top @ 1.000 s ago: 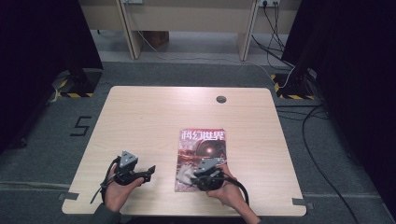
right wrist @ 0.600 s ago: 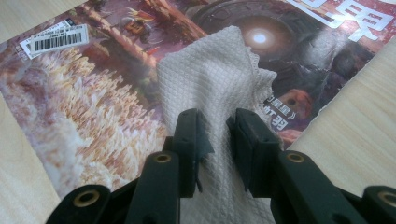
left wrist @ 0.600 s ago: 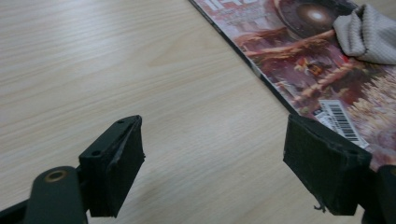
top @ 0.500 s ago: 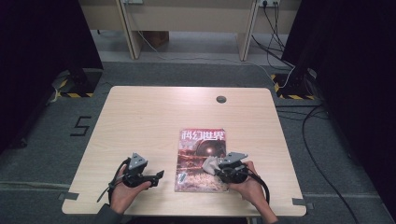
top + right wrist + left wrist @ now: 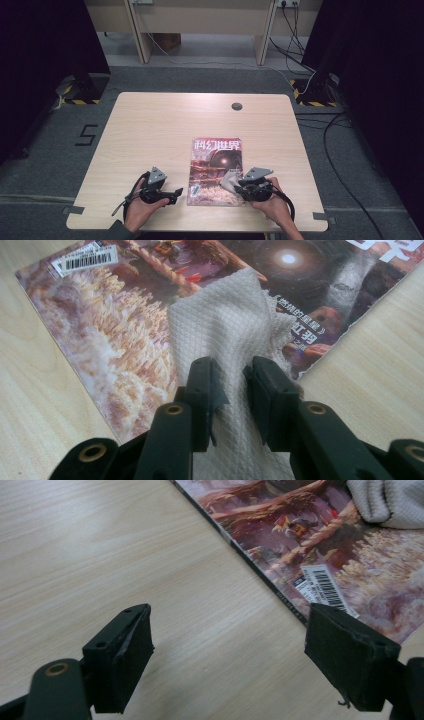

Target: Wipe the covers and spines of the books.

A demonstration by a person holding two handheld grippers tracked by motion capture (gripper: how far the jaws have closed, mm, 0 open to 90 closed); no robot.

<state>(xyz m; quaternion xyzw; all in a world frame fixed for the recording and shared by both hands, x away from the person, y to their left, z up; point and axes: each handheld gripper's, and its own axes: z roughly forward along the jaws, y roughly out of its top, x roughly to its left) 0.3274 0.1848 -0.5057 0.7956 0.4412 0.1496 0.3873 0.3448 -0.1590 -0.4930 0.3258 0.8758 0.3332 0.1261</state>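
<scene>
A magazine (image 5: 216, 172) is lying flat on the wooden table (image 5: 150, 130), near its front edge and a little right of the middle, with its cover facing up and its title end pointing away from the person. The right claw (image 5: 236, 187) is sitting over the magazine's near right corner, and its jaws are pinching a fold of a white waffle-textured cloth (image 5: 227, 340) that is spreading forward across the cover; in the right gripper view the fabric is bunching up between the two black jaws and draping over the artwork just short of the glowing circle printed there. The left claw (image 5: 176, 191) is resting on the bare table just beside the magazine's left edge, with its jaws standing wide apart and holding nothing. In the left gripper view the magazine's spine is running diagonally ahead of the jaws, the barcode label (image 5: 320, 587) is showing near the right jaw, and a corner of the cloth is lying at the upper right.
</scene>
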